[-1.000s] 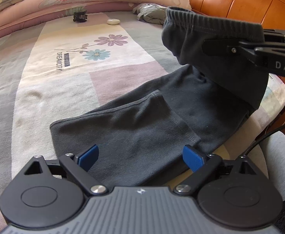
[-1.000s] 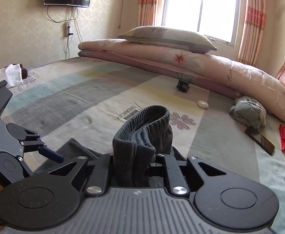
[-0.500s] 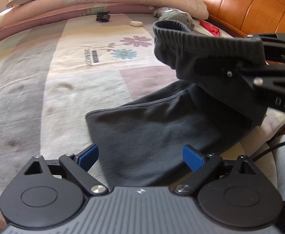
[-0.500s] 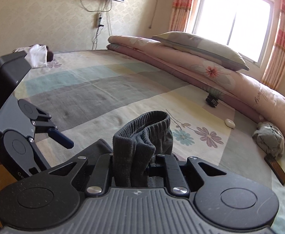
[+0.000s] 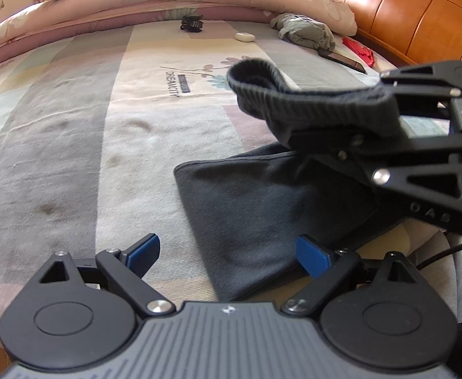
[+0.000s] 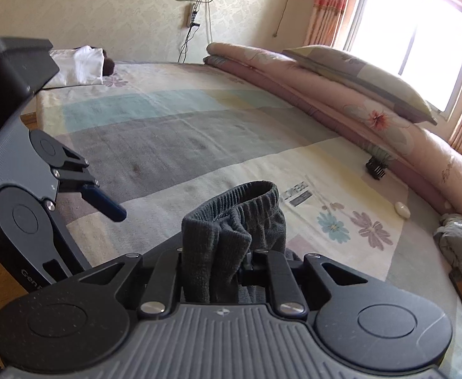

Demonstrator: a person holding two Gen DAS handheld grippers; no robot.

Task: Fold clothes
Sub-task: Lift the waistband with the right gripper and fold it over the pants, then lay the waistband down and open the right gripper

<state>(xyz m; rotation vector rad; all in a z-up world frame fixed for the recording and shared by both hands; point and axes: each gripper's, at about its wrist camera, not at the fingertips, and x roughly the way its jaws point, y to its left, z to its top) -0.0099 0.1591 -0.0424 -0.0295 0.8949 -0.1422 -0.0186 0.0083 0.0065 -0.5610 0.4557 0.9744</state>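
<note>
One dark grey garment (image 5: 256, 208) is in work on the bed (image 5: 73, 132): part lies flat near the bed's edge, while the right gripper (image 6: 213, 271) pinches its ribbed waistband (image 6: 243, 202) and holds it raised above that part. The left gripper (image 5: 228, 252) hangs spread and holds nothing. The fold looks partway, since the lifted end is not laid down. The garment's near edge is cut off behind the gripper bodies, so possibly more folds lie unseen.

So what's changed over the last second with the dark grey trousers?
The right gripper carried the ribbed waistband of the dark grey trousers forward over the patchwork bedspread; less fabric now lies flat. Unchanged: right gripper clamped, left gripper open and empty.
</note>
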